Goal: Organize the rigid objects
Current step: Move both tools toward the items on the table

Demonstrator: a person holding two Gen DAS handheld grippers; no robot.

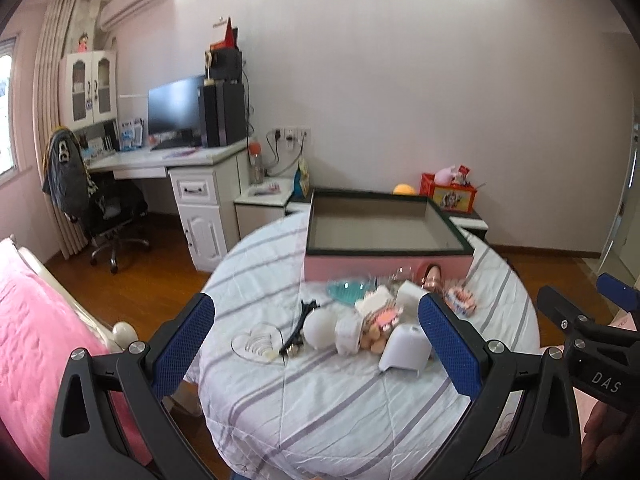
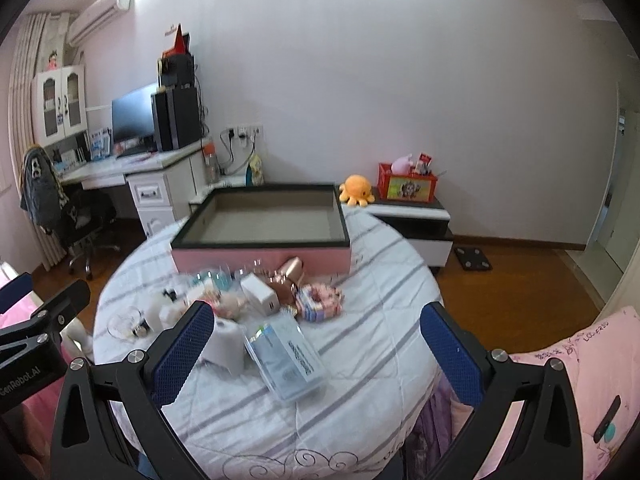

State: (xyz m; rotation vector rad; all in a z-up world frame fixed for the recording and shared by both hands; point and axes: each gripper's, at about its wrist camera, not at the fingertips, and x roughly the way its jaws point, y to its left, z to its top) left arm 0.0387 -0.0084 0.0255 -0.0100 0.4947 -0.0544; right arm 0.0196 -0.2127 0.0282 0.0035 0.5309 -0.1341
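On the body of my right gripper (image 1: 568, 304), seen from the left camera at the right edge, I can read the letters "DAS". On the body of my left gripper (image 2: 44, 300), seen from the right camera at the left edge, I read "GenRobot.AI". The flat clear packet (image 2: 286, 354) near me has dark printed lines on its label, but they are too small to read. On the pink cloth (image 2: 580, 360) at the right there is handwriting which I cannot make out.

I hold both grippers above the near edge of the round worktop (image 1: 340, 408), which has a white cover with grey stripes, and both look toward the far wall. My left gripper (image 1: 316, 340) has its blue pads wide apart and holds nothing. My right gripper (image 2: 316, 344) is also spread wide and empty; the clear packet lies on the worktop between its fingers in the picture, not touched.

The rigid objects (image 1: 376, 320) lie in a loose pile in the middle of the worktop: a white rounded box (image 1: 404, 350), a clear heart-shaped dish (image 1: 258, 344), a white charger (image 2: 260, 294), a rose-gold piece (image 2: 290, 270). Just behind the pile stands the pink box (image 2: 264, 256) with dark rim, open and with nothing inside
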